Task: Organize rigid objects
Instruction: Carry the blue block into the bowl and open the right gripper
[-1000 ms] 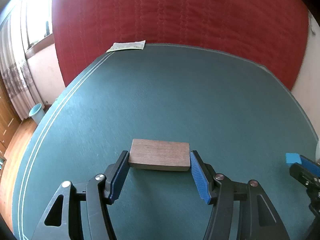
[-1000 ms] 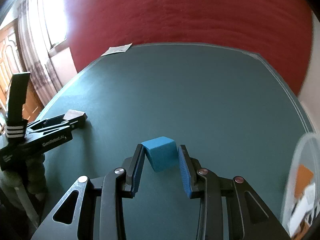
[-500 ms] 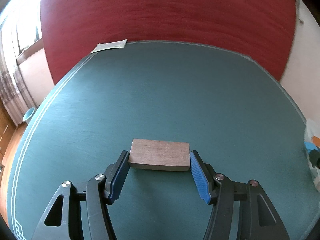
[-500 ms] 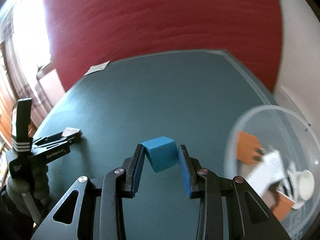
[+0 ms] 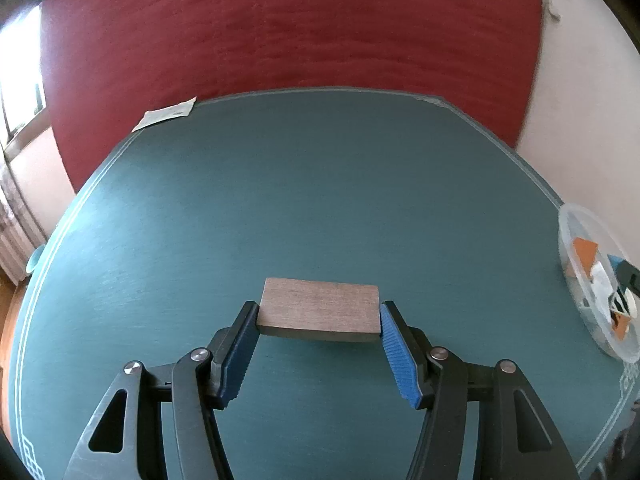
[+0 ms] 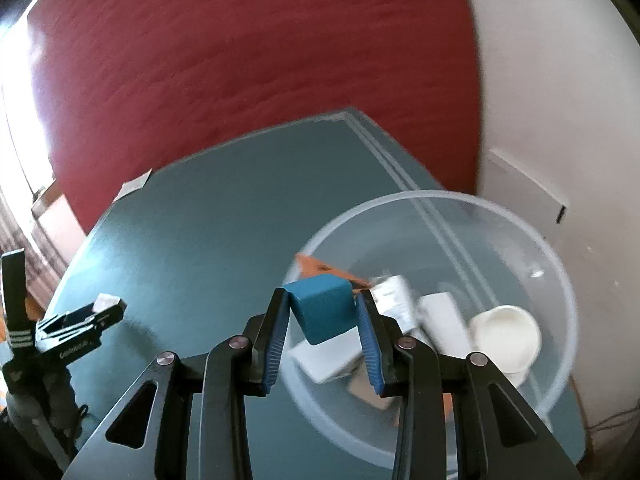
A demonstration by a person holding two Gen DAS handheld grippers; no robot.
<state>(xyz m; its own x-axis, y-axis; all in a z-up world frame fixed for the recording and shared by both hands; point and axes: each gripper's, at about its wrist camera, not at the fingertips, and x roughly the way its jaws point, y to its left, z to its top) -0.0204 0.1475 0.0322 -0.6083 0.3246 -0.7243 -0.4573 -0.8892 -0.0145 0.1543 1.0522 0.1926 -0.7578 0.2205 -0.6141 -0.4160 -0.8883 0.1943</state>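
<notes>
the right gripper (image 6: 322, 314) clamps a blue block (image 6: 323, 306) at frame centre, over the near rim of a clear bowl (image 6: 560, 280) at lower right. the left gripper (image 5: 318, 324) pinches a wood block (image 5: 319, 308) above the green table (image 5: 300, 200).

Background: teal mat (image 5: 320, 184) with pale border lines; white paper slip (image 5: 166, 113) at its far left corner; red quilted cloth (image 5: 288, 28) beyond; pale wall (image 6: 560, 92) at right; bright window (image 5: 20, 96) at left.
</notes>
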